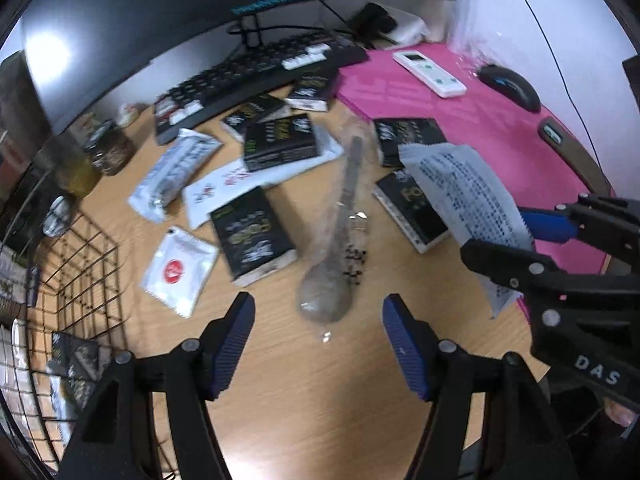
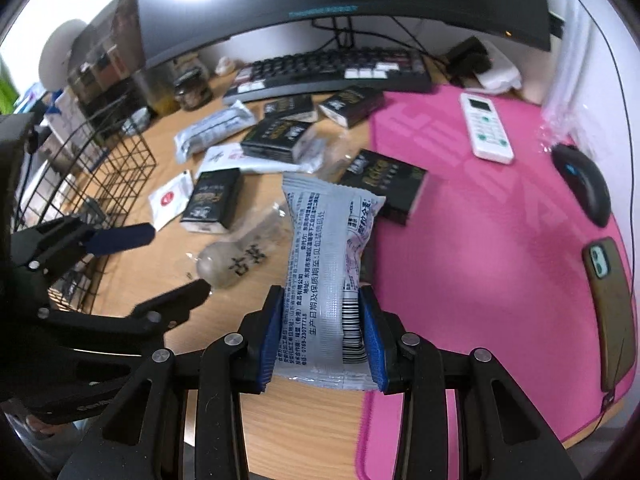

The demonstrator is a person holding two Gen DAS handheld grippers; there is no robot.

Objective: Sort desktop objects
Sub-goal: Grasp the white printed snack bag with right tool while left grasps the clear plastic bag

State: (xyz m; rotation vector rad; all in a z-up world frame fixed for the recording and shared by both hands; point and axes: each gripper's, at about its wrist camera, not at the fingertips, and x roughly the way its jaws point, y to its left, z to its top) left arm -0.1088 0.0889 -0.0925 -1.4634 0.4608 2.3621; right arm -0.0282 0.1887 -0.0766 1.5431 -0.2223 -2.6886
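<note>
My right gripper [image 2: 322,332] is shut on a grey-white snack packet [image 2: 326,256] and holds it above the desk; the packet also shows in the left wrist view [image 1: 468,196], at the right. My left gripper [image 1: 318,340] is open and empty, just above a wrapped plastic spoon [image 1: 340,240] lying on the wooden desk [image 1: 304,392]. Several black boxes [image 1: 252,236] and white sachets [image 1: 178,270] lie scattered beyond it. A black wire basket [image 1: 76,280] stands at the left with some packets inside.
A keyboard [image 1: 256,76] and monitor [image 1: 200,12] stand at the back. A pink mat [image 2: 480,240] at the right holds a white remote [image 2: 486,128], a black mouse [image 2: 584,184] and a phone [image 2: 612,308]. Jars [image 1: 108,148] stand at the far left.
</note>
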